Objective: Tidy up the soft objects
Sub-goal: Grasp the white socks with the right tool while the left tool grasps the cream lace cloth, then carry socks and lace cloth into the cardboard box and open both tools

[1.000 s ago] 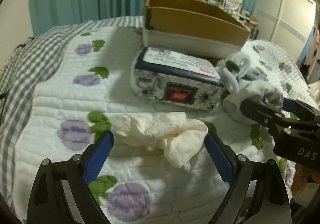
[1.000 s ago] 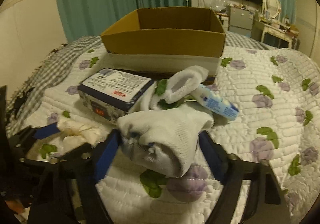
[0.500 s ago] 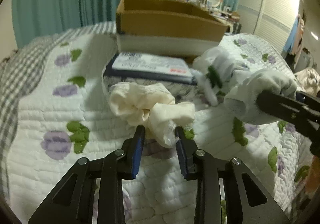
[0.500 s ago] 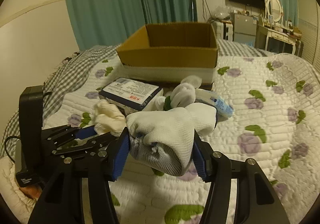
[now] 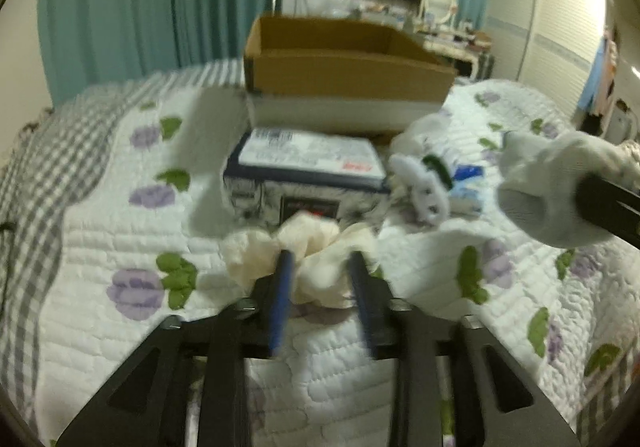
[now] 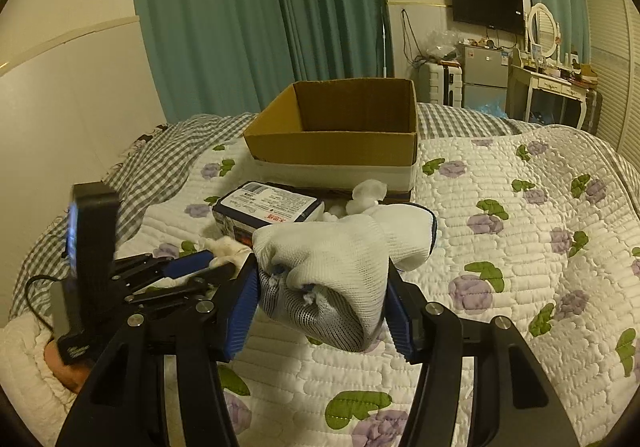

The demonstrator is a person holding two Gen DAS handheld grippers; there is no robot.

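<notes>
My left gripper (image 5: 320,259) is shut on a crumpled cream cloth (image 5: 308,251) and holds it above the quilt. My right gripper (image 6: 320,279) is shut on a rolled white sock (image 6: 332,267), lifted off the bed; the sock also shows in the left wrist view (image 5: 556,187). An open cardboard box (image 6: 336,135) stands on the bed beyond both, and it looks empty inside. A second white sock with a green band (image 5: 424,183) lies on the quilt beside a wipes pack (image 5: 304,171).
A small blue and white tube (image 5: 464,187) lies right of the green-banded sock. The floral quilt (image 6: 520,247) covers the bed, with a grey checked blanket (image 6: 152,171) at the left. The left gripper's body (image 6: 96,259) is close to my right gripper.
My left gripper closed on the cream cloth and lifted it. My right gripper closed on the white sock and raised it off the quilt. Both views now look from higher up.
</notes>
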